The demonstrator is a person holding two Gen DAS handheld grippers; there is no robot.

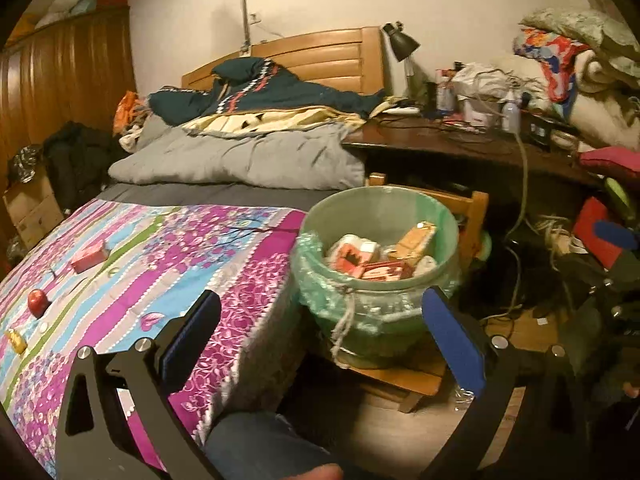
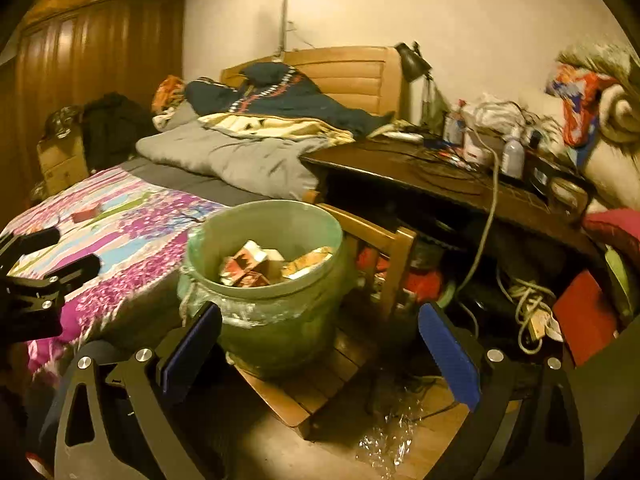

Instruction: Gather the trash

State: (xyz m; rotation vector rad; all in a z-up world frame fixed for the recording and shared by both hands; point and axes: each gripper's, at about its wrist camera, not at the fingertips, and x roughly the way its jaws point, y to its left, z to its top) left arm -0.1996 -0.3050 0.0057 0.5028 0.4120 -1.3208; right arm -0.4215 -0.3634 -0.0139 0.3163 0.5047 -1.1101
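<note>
A green bin [image 1: 376,312] lined with a plastic bag stands on a wooden chair beside the bed; it holds several boxes and wrappers. It also shows in the right wrist view [image 2: 280,320]. On the patterned bedspread [image 1: 168,256] lie a red box [image 1: 90,256], a red round object [image 1: 38,302] and a small gold wrapper [image 1: 17,341]. My left gripper [image 1: 320,312] is open and empty in front of the bin and the bed's edge. My right gripper [image 2: 320,320] is open and empty in front of the bin. The left gripper appears at the left edge of the right wrist view [image 2: 44,264].
A wooden chair [image 2: 384,256] sits under a cluttered dark desk [image 2: 420,176] with bottles, cables and a lamp. Crumpled clear plastic [image 2: 388,440] lies on the floor. Piled bedding [image 1: 248,152] fills the bed's head. A wardrobe [image 1: 68,80] and cardboard box [image 1: 32,208] stand left.
</note>
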